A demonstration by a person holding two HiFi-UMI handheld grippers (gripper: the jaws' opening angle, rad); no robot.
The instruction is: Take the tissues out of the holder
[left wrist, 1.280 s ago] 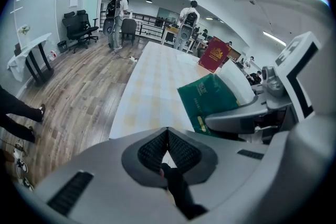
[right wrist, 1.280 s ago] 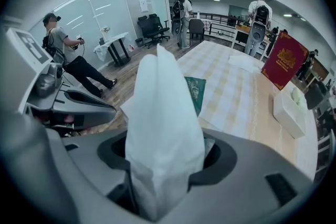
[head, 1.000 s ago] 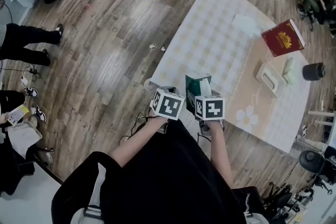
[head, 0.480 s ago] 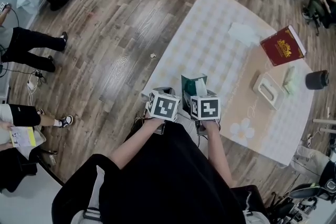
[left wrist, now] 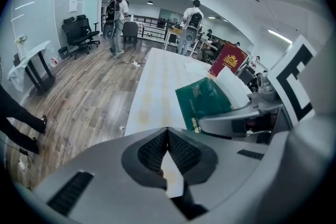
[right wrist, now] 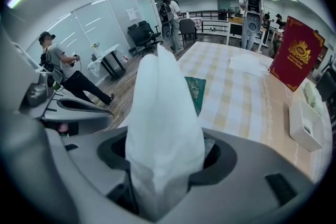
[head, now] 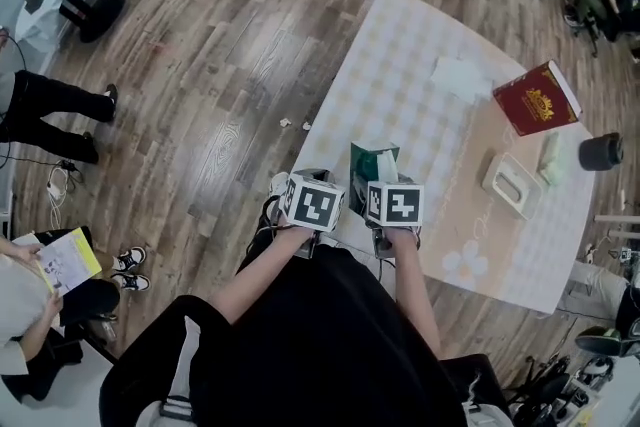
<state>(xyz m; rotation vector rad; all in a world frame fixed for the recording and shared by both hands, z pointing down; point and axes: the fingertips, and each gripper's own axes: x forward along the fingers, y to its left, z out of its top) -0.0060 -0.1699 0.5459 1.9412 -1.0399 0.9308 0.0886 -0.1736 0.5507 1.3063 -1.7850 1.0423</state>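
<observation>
A green tissue box (head: 370, 170) stands on the table's near left part, just beyond both grippers. It also shows in the left gripper view (left wrist: 206, 102). My right gripper (right wrist: 165, 162) is shut on a white tissue (right wrist: 164, 113), which stands up bunched between the jaws and hides most of the green box (right wrist: 197, 93). In the head view the right gripper (head: 390, 187) sits right against the box, where a white tissue tip (head: 388, 156) shows. My left gripper (left wrist: 168, 131) is shut with its pads meeting and nothing between them; in the head view the left gripper (head: 316, 183) is at the table's edge, left of the box.
On the checked table (head: 400, 65) lie a flat white tissue (head: 460, 75), an upright red book (head: 538, 95), a white tray (head: 513, 183) and a black cup (head: 600, 152). People stand on the wooden floor at the left (head: 50, 105).
The view has drifted slightly, and both grippers keep their places beside the green box. At the lower left a person with a yellow sheet has come further into view.
</observation>
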